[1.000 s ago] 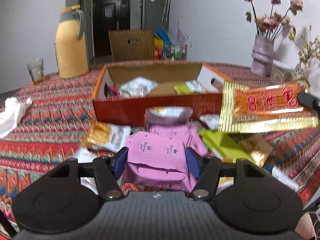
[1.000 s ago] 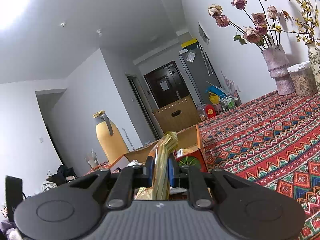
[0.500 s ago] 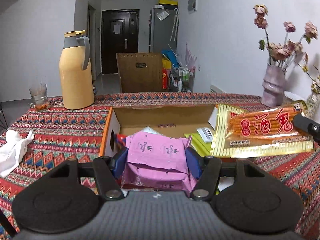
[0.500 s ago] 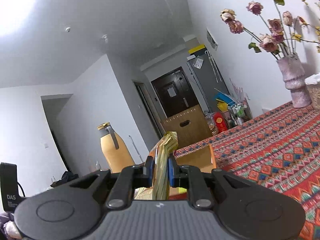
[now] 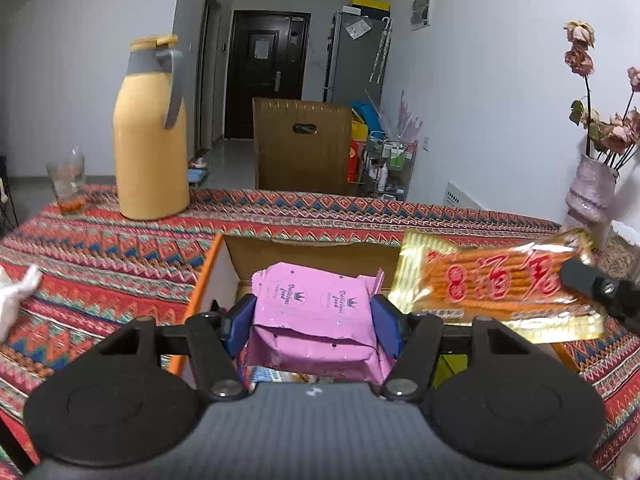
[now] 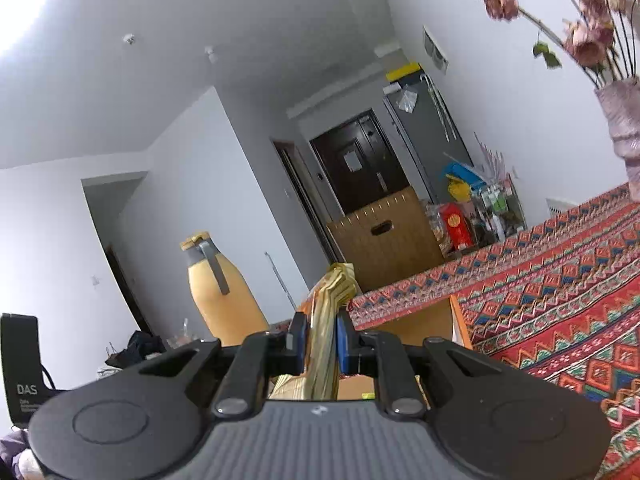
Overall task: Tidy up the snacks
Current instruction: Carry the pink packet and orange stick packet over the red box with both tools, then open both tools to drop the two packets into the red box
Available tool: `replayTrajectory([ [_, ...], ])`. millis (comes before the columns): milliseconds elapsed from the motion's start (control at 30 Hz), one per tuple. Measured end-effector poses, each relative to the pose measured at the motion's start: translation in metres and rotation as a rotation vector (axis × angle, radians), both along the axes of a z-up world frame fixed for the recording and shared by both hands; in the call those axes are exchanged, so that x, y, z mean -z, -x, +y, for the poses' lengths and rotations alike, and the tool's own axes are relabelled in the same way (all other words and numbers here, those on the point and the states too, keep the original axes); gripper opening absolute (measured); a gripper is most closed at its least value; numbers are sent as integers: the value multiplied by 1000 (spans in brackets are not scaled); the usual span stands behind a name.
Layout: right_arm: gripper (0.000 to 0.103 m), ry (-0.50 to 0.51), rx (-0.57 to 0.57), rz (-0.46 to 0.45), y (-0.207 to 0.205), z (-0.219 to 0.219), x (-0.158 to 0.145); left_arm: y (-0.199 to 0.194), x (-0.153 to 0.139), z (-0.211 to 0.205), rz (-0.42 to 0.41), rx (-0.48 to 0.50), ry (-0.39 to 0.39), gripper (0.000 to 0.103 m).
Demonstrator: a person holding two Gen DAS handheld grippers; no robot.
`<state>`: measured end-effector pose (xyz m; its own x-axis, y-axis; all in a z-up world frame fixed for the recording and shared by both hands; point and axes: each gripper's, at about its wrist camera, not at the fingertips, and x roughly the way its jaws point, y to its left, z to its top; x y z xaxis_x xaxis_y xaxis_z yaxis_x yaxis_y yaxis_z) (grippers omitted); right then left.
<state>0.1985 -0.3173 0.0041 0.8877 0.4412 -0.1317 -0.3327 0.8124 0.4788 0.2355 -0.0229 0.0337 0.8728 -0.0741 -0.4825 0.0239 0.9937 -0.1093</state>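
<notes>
The pink snack packet sits clamped between the blue pads of the left gripper, held above the near end of the open cardboard box. Its wrapper carries round crown emblems with script reading "Delicious food". Just to its right, the gold and orange snack bag hangs over the right side of the box, pinched at its right end by the right gripper, whose pads are clenched on the crumpled gold edge; large red Chinese characters run across the bag. Under the pink packet, other wrappers lie in the box, too hidden to name. The box rests on a red patterned tablecloth. A white cloth lies at the near left. Farther left stand a glass and a yellow thermos jug; at the far right, a vase of dried roses. Beyond the table are a brown chair back and a dark door.
</notes>
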Motion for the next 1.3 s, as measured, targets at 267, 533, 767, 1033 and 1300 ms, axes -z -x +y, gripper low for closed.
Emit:
replayTrajectory([
  [267, 15, 37, -6, 88, -26, 13, 26, -12, 19, 8, 42, -4, 1, 64],
  [533, 34, 149, 52, 137, -24, 24, 34, 2, 11, 11, -28, -68, 2, 103],
  [767, 102, 231, 106, 128, -17, 36, 34, 3, 9, 9, -22, -72, -4, 103],
  [1033, 103, 251, 126, 139, -15, 37, 35, 4, 10, 9, -18, -72, -6, 103],
  [1300, 103, 251, 141, 136, -13, 35, 34, 8, 10, 7, -26, -69, -9, 103],
])
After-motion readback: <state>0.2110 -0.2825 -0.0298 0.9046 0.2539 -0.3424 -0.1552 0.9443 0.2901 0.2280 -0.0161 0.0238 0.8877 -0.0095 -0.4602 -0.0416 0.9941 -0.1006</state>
